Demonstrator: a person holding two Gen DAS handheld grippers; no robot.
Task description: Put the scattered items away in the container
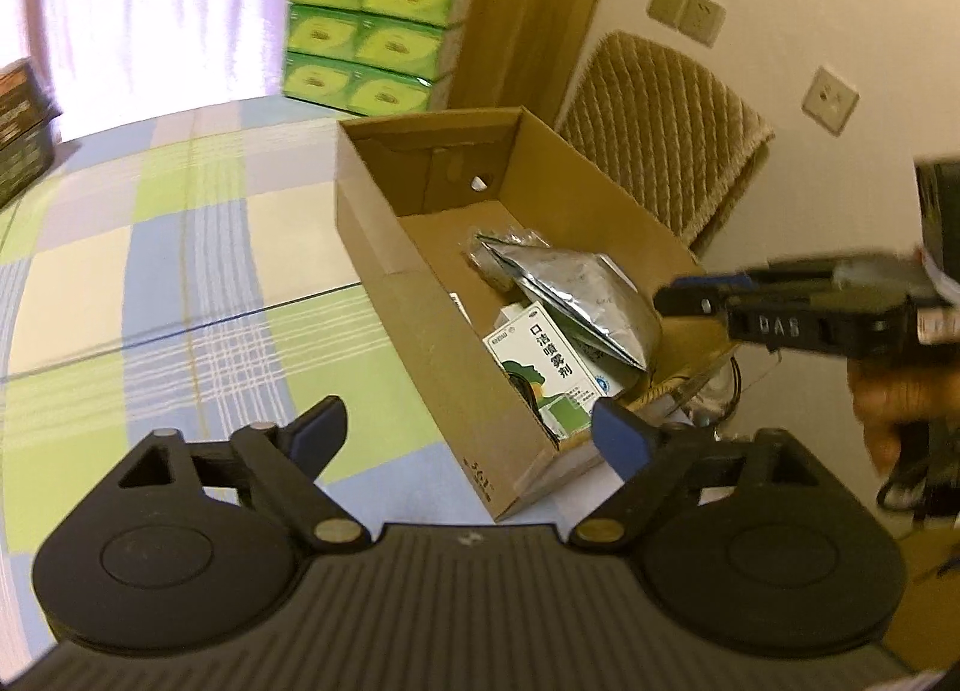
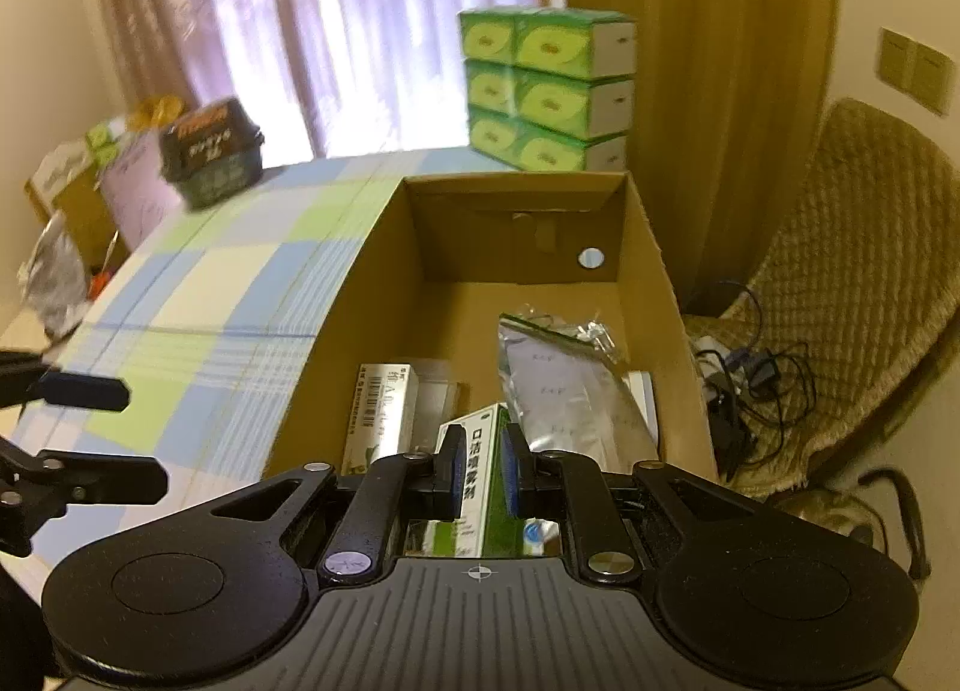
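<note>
left gripper (image 1: pixel 468 427) with blue-padded fingers spread wide apart, empty, right gripper (image 2: pixel 482 472) with fingers drawn close together, a hand (image 1: pixel 894 409) gripping its handle at the right edge

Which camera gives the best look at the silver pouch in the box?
The right wrist view: the silver pouch lies nearly unobstructed along the cardboard box. The left wrist view shows it smaller and angled, partly behind the right gripper.

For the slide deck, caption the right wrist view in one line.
Right gripper, nearly closed, hovers over a white-and-green medicine carton inside the brown cardboard box, beside a silver foil pouch.
</note>
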